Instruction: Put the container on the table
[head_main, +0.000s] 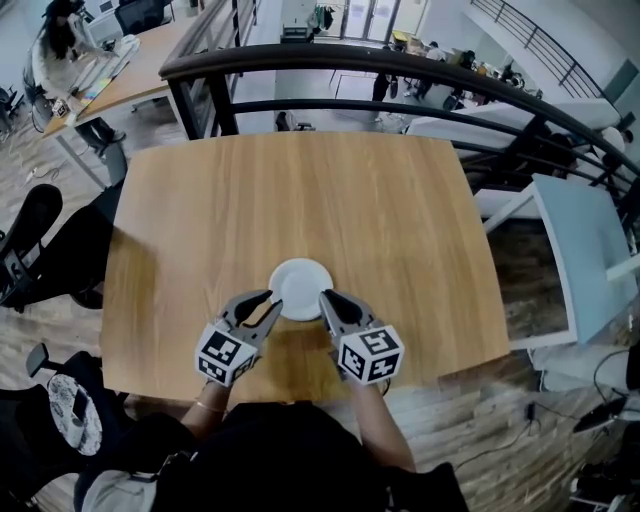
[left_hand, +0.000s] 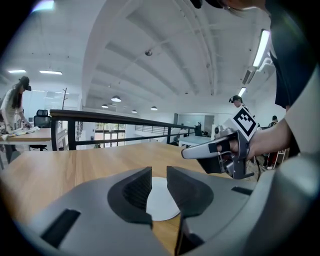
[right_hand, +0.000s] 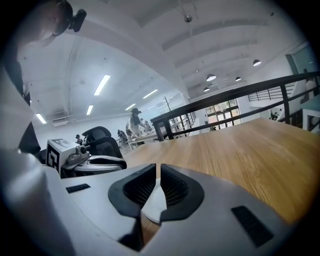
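Two tools show in the head view, low over the near part of a pale wooden tabletop (head_main: 300, 190). The left tool (head_main: 268, 303) and the right tool (head_main: 328, 300) point their tips at opposite sides of a round white shallow container (head_main: 300, 288). We see the container lying flat on the tabletop, near its front edge and about midway along it. The tips overlap its rim on either side, though we cannot tell from here whether they touch it. A dark curved metal railing (head_main: 400, 65) runs beyond the far edge. In the left gripper view the left tool (left_hand: 159, 172) has its jaws narrow, with a clear gap between the ribbed pads. Nothing is pinched, and the container (left_hand: 161, 202) shows through the gap on the tabletop (left_hand: 75, 165) below. The right tool (left_hand: 187, 152) hangs above the wood at the right, held in a hand (left_hand: 265, 142). In the right gripper view the right tool (right_hand: 157, 171) has its jaws almost together, with only a thin slit at the tips, and it holds nothing. A wedge of the container (right_hand: 152, 205) shows under them on the tabletop (right_hand: 240, 145), with the left tool (right_hand: 120, 164) just beside.
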